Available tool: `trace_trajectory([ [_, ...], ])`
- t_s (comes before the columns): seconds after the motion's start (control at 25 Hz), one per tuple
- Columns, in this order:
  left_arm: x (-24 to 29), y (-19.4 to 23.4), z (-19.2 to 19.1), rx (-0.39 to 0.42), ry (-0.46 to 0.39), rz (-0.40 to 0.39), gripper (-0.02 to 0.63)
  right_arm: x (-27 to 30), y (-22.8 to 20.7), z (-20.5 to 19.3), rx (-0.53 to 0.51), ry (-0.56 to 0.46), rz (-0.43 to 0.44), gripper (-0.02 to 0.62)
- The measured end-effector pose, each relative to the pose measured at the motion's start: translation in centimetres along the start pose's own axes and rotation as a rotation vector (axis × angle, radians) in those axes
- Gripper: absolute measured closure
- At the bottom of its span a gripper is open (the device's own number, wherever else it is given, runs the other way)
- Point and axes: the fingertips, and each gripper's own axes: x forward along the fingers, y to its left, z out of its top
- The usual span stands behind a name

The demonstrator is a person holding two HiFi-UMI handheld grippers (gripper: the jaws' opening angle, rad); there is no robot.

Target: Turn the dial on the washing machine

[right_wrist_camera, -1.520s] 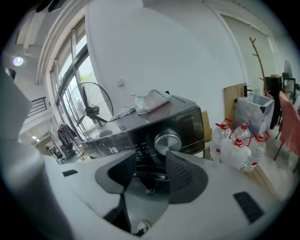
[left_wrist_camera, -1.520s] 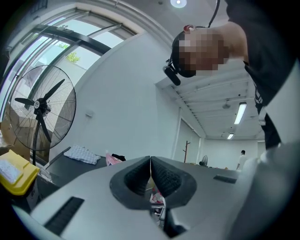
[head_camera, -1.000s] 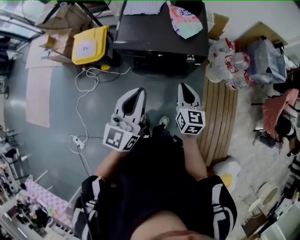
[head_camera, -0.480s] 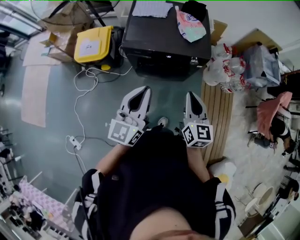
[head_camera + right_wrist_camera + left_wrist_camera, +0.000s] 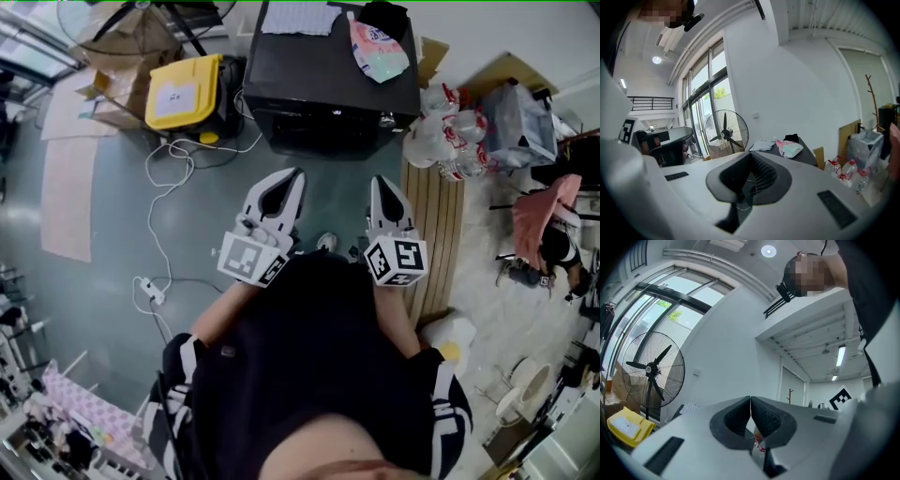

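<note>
The black washing machine stands on the floor ahead of me, with a small silvery dial at the right end of its front panel. Both grippers are held low in front of my body and point toward it, well short of it. My left gripper is shut, its dark pads meeting with nothing between them. My right gripper is also shut and empty. The machine's top shows beyond the right jaws; the dial is hidden in both gripper views.
A pink bag, a patterned cloth and a black item lie on the machine. A yellow box sits to its left, water bottles to its right. A white cable and power strip cross the floor. Wooden slats lie at right.
The head view has shifted slightly, so the machine sits a little further right. Both grippers stay side by side, pointed at the machine, with no visible change in their jaws.
</note>
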Motion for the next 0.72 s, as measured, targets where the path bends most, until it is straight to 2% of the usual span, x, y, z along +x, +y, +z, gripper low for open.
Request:
trace_trajectory([
  [0.72, -0.51, -0.16, 0.94, -0.006, -0.015, -0.011, 0.583, -0.42, 0.49, 0.16, -0.013, 0.013, -0.016, 0.571],
])
